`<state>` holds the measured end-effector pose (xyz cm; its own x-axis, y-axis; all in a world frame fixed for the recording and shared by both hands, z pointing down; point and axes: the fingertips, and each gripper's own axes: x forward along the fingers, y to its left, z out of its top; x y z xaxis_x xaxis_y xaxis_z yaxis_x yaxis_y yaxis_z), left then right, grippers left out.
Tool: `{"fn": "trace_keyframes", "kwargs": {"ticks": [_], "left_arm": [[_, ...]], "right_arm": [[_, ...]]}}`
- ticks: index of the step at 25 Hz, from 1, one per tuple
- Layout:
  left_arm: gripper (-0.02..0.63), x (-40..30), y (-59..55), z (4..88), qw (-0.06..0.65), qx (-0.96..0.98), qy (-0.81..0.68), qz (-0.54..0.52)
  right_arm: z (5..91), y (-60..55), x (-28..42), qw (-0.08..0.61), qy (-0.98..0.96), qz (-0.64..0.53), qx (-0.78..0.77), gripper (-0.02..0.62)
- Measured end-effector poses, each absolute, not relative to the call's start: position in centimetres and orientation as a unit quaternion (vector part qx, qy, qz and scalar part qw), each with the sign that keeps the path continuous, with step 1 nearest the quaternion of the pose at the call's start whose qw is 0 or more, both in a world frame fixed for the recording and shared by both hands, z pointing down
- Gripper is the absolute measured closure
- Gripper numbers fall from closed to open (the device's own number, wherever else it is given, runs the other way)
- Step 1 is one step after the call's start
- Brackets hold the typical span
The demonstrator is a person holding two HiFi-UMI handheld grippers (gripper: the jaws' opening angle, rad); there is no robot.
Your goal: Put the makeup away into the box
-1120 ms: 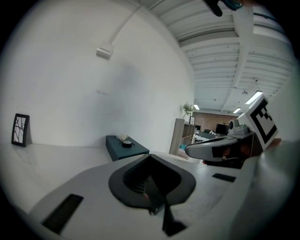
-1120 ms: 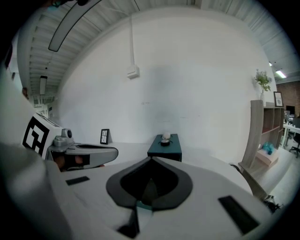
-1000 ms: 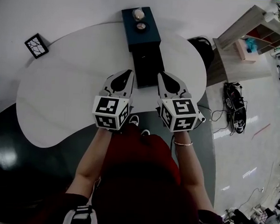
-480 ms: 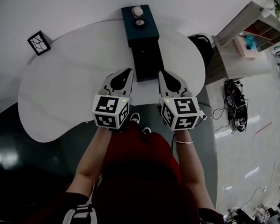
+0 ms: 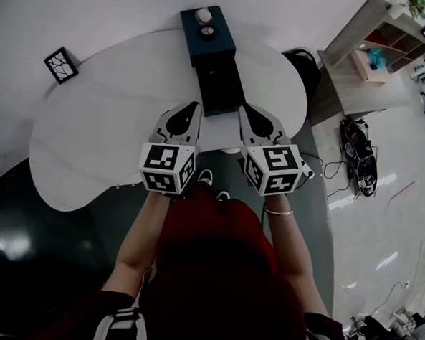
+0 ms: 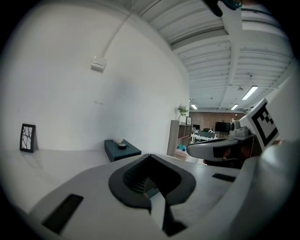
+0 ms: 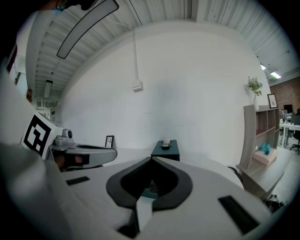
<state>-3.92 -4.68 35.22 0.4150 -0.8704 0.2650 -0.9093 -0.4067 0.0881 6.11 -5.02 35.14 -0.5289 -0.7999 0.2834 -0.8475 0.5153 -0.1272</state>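
A dark teal box (image 5: 206, 39) stands at the far side of the white table (image 5: 107, 138), with a darker front part (image 5: 219, 87) reaching toward me. On its top lie a pale round item (image 5: 203, 16) and a dark round compact (image 5: 207, 32). My left gripper (image 5: 196, 106) and right gripper (image 5: 242, 108) hover side by side near the table's front edge, just short of the box's front. Both are shut with nothing in them. The left gripper view has the box (image 6: 122, 149) far ahead; in the right gripper view the box (image 7: 165, 150) sits straight ahead.
A small black picture frame (image 5: 60, 65) stands at the table's far left. A wooden shelf unit (image 5: 362, 67) and a black seat (image 5: 305, 67) are to the right of the table. Cables and a dark device (image 5: 356, 164) lie on the floor at right.
Both grippers have drawn back together from the box toward the table's near edge, and the gap to the box's front has grown. Both stay shut.
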Motion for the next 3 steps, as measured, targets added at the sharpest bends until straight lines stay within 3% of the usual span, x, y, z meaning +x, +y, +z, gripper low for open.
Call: {"fn": "trace_keyframes", "kwargs": {"ticks": [3], "left_arm": [[0.583, -3.73, -3.81, 35.35, 0.110, 0.833, -0.535, 0.089]], "right_arm": [[35.23, -4.16, 6.41, 0.096, -0.866, 0.124, 0.476, 0.581]]}}
